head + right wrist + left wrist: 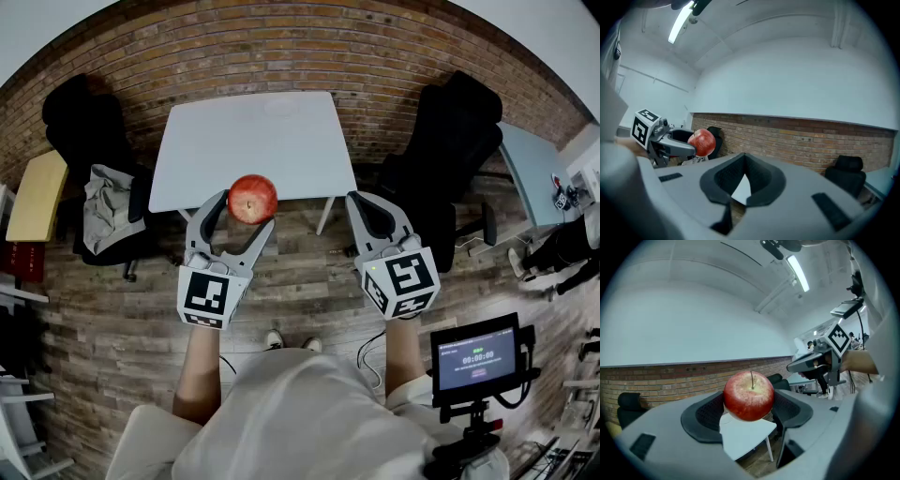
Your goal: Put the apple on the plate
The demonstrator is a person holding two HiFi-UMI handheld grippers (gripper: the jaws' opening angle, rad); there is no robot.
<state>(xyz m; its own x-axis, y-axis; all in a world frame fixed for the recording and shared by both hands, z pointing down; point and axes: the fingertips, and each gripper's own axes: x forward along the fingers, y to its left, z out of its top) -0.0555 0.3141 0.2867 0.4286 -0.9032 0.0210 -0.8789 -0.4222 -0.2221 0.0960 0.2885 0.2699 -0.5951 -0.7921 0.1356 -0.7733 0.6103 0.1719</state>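
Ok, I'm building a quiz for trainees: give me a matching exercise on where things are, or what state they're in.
1 apple
2 right gripper
3 white table
4 screen

a on a stand, at the right
b between the left gripper's jaws
c jaws together, empty
d before the brick wall

Pairs: 1b, 2c, 3d, 4a

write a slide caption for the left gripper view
Left hand-held gripper clamps a red apple, stem up, with a white table and brick wall beyond.
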